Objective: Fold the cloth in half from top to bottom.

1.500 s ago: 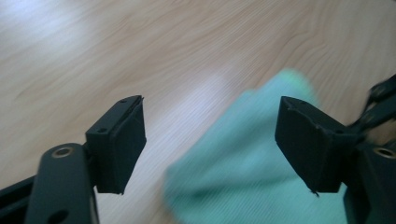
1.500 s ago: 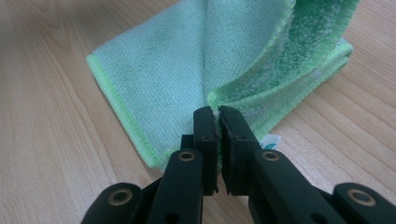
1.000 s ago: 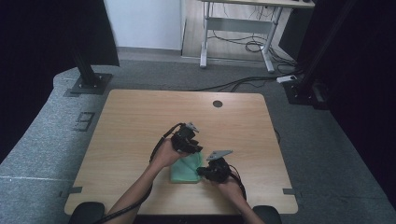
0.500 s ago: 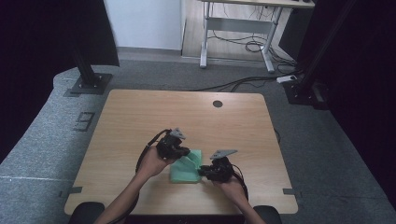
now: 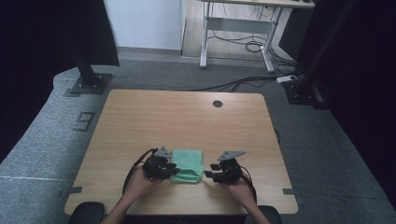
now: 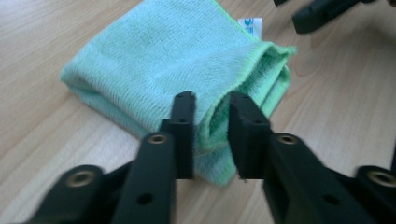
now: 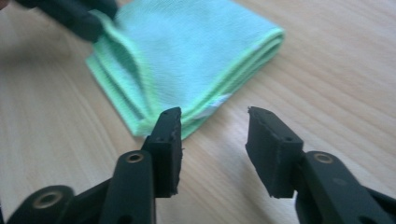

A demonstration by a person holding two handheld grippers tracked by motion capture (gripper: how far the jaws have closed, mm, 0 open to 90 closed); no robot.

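A folded green cloth lies on the wooden table near its front edge. My left gripper sits at the cloth's left side. In the left gripper view the cloth has its near folded edge between the jaws of that gripper. These jaws have just been opening, and a gap shows on each side of the fold. My right gripper is just right of the cloth. Its jaws have also just been opening, and the gripper now stands open over bare wood beside the cloth's corner.
The table has a round cable hole near its back edge. A dark stand base sits on the floor beyond the back left corner. A desk frame with cables stands farther back. My forearms come in over the front edge.
My left gripper has come from the cloth's far edge back toward me, to its left side. The cloth now lies as a more compact fold. The right gripper has drawn slightly away from it.
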